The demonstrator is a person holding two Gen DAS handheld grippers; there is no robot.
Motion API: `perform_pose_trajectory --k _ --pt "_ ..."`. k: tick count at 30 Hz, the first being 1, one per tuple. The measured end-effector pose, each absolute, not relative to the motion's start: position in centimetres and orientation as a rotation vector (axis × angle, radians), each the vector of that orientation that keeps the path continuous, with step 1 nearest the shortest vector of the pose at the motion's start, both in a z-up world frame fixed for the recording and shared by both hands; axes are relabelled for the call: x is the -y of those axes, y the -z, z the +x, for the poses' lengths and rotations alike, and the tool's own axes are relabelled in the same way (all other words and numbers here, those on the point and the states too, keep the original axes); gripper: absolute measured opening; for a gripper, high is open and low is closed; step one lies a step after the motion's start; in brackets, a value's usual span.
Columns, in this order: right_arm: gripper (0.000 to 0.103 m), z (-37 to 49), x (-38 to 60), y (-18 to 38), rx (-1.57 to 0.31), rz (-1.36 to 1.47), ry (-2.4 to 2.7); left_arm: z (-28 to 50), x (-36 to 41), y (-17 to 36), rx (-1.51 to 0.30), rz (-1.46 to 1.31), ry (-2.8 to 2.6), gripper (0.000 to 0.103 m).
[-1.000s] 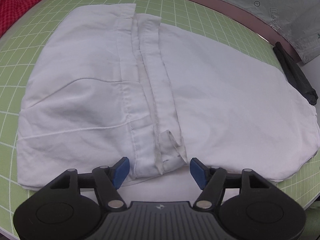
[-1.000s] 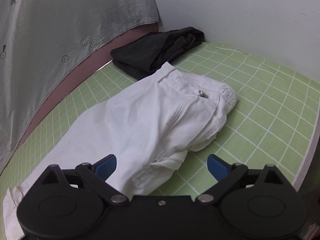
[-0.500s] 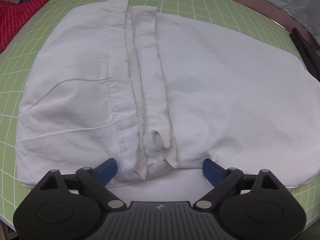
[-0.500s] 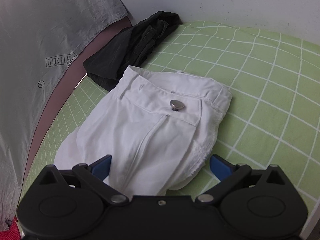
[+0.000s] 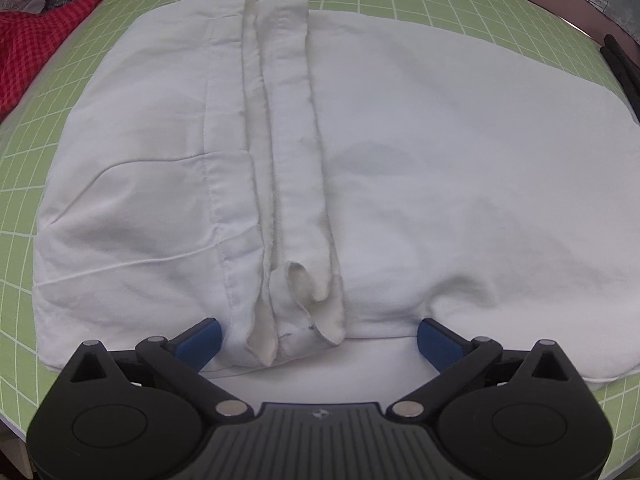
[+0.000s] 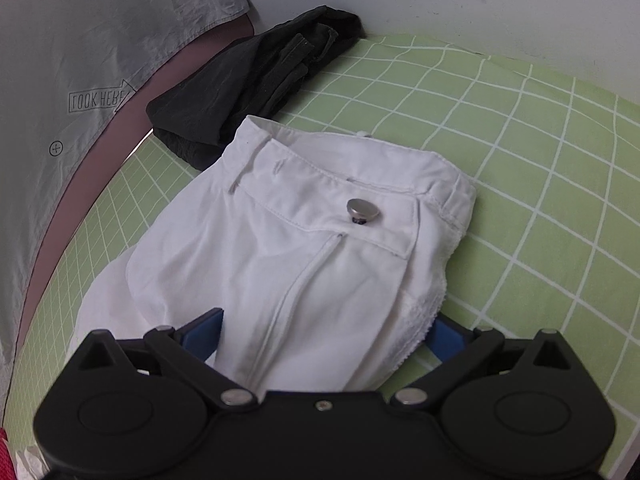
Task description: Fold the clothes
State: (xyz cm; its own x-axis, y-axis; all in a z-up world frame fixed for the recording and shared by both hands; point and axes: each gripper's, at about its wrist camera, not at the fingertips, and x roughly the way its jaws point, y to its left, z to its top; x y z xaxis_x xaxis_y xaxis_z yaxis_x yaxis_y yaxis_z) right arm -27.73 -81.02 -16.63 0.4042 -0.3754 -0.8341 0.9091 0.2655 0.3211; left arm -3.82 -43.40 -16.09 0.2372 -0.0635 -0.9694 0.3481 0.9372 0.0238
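Left gripper spread wide, holding nothing, its 2 blue fingertips straddling the hem end of the white trousers at the near bench edge. Right gripper also spread, empty, fingertips either side of the fly seam below the metal button. Trousers lie folded flat on the green grid mat. Waistband touches the black garment toward the far edge. Red checked cloth at the far left corner. Grey sheet hangs behind.
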Motion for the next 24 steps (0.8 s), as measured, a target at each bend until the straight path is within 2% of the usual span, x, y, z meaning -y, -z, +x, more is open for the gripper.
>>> perform_pose_trajectory --k 3,6,8,10,11,13,16,24 --pt "0.097 -27.6 81.1 16.5 -0.733 0.900 0.987 -4.0 43.4 16.1 -1.299 0.257 0.280 0.103" --pt "0.076 -27.9 80.8 16.4 -0.747 0.849 0.988 -4.2 43.3 16.1 -1.291 0.255 0.277 0.103" --pt "0.066 -28.2 80.7 16.3 -0.736 0.836 0.967 -4.4 43.3 16.1 -1.288 0.255 0.276 0.103" --pt "0.049 -28.3 80.6 16.0 -0.723 0.826 0.940 -5.0 43.0 16.1 -1.287 0.255 0.275 0.103" --pt "0.047 -28.2 80.5 15.9 -0.718 0.816 0.930 -5.3 42.9 16.0 -1.286 0.255 0.275 0.103" --pt "0.033 -27.6 80.0 15.3 -0.722 0.741 0.902 -6.1 42.5 15.9 -1.284 0.255 0.273 0.103" --pt "0.027 -26.6 78.8 14.0 -0.733 0.587 0.879 -7.3 42.4 15.7 -1.279 0.262 0.269 0.103" --pt "0.022 -25.4 77.0 10.5 -0.674 0.380 0.852 -7.6 42.1 13.6 -1.254 0.223 0.255 0.103"
